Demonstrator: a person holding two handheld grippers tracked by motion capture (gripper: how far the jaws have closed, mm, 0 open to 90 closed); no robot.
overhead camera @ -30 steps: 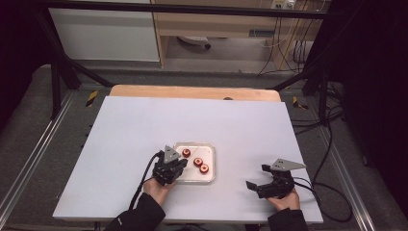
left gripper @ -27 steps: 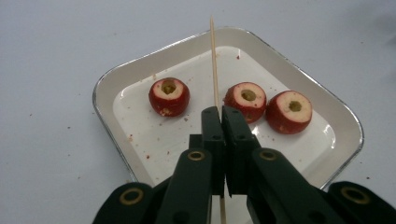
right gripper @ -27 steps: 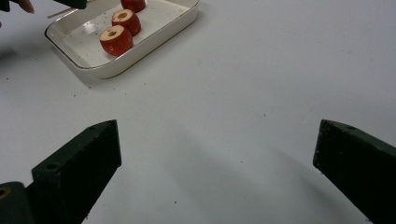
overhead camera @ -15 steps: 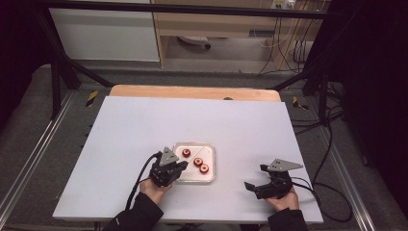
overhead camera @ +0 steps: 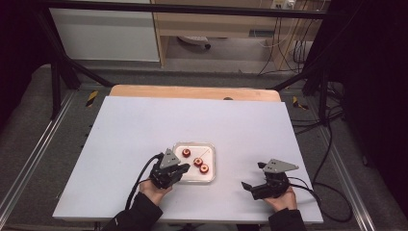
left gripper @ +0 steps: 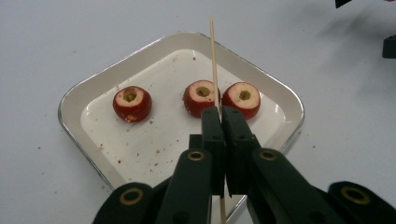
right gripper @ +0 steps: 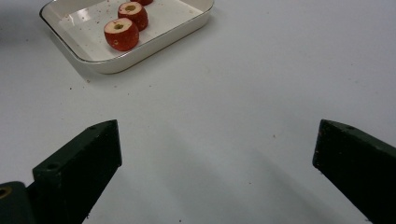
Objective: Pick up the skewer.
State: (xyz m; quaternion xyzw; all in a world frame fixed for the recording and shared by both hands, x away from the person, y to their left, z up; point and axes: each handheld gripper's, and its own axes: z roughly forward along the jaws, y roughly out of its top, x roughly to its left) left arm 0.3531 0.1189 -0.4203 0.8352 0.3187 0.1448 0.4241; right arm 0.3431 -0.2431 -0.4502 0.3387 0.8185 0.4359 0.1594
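A: Risk? The skewer [left gripper: 214, 60] is pinched low in the closed left gripper [left gripper: 221, 116] — a thin stick, so it could pivot or snap if driven off-centre into a cored fruit [left gripper: 201, 97].

B: Orientation: long axis along the jaws, tip aimed over the tray [left gripper: 93, 79], above the middle fruit. Right gripper [right gripper: 217, 154] is held wide open, empty, beside the tray.

We see a thin wooden skewer [left gripper: 214, 65], a glossy white tray [left gripper: 93, 86], and matt black plastic jaws.
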